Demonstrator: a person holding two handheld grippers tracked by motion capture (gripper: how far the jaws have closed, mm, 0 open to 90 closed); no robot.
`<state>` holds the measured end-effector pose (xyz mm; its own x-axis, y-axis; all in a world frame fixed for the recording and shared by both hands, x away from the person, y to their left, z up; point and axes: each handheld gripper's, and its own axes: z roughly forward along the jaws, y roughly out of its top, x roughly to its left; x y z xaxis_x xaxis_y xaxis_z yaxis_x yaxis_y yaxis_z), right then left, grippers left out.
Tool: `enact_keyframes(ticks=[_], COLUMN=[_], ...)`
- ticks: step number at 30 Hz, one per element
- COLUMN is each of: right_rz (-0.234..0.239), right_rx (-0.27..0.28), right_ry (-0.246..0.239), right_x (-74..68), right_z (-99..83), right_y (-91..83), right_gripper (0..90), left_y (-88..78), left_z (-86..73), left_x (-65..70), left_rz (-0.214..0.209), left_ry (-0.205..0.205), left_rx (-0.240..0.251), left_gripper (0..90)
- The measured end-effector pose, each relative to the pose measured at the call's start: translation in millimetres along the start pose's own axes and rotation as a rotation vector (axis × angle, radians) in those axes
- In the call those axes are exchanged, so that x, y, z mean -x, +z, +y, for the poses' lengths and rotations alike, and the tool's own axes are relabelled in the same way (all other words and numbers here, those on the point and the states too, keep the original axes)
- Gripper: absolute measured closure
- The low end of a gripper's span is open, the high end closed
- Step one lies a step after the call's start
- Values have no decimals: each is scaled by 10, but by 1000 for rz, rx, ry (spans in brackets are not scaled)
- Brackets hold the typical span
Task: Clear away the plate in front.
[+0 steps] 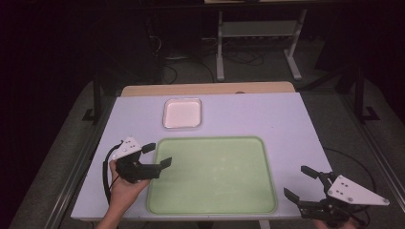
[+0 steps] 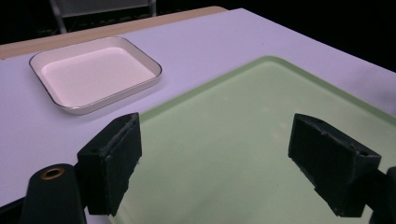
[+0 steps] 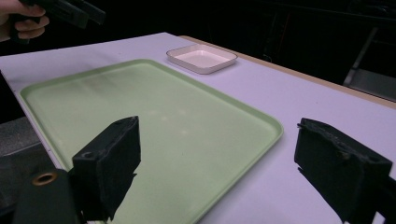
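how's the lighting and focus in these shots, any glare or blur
High view: the table is evenly lit, the surroundings fall to near black, and the frame is soft. Left gripper view: the green tray and white dish are fairly sharp, with the near claw a little soft. Right gripper view: a faint pale sheen lies on the tray, with no hard glare, and the background is dark.

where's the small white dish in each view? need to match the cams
High view: white dish at centre-top of the table, just beyond the green tray's far edge.
Left gripper view: white dish upper left, above the left jaw, beside the tray's corner.
Right gripper view: white dish top centre, past the tray's far corner.
Shared landmark: the green tray, always nearer the camera than the dish.
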<state>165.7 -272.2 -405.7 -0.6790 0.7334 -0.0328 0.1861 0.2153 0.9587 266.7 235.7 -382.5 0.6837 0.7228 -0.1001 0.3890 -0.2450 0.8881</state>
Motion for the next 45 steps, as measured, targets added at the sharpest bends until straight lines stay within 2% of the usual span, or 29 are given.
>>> enact_keyframes(ticks=[21,26,31,38,45], right_rz=[7,8,8,4,1], right_rx=[-5,-8,-7,1,0], right_ry=[-2,2,2,9,10], right_x=[9,13,17,32,41], right_z=[0,3,1,3,6], right_y=[14,17,14,-3,-5], right_gripper=[137,137,137,136,136], left_y=[206,266,323,428,564], left_z=[216,257,318,406,447], left_x=[-238,-310,-373,-444,-583], left_rz=[35,56,53,59,60], left_ry=[-19,-31,-50,-55,-89], left_rx=[-34,-31,-29,-37,-44], left_gripper=[170,169,169,170,170])
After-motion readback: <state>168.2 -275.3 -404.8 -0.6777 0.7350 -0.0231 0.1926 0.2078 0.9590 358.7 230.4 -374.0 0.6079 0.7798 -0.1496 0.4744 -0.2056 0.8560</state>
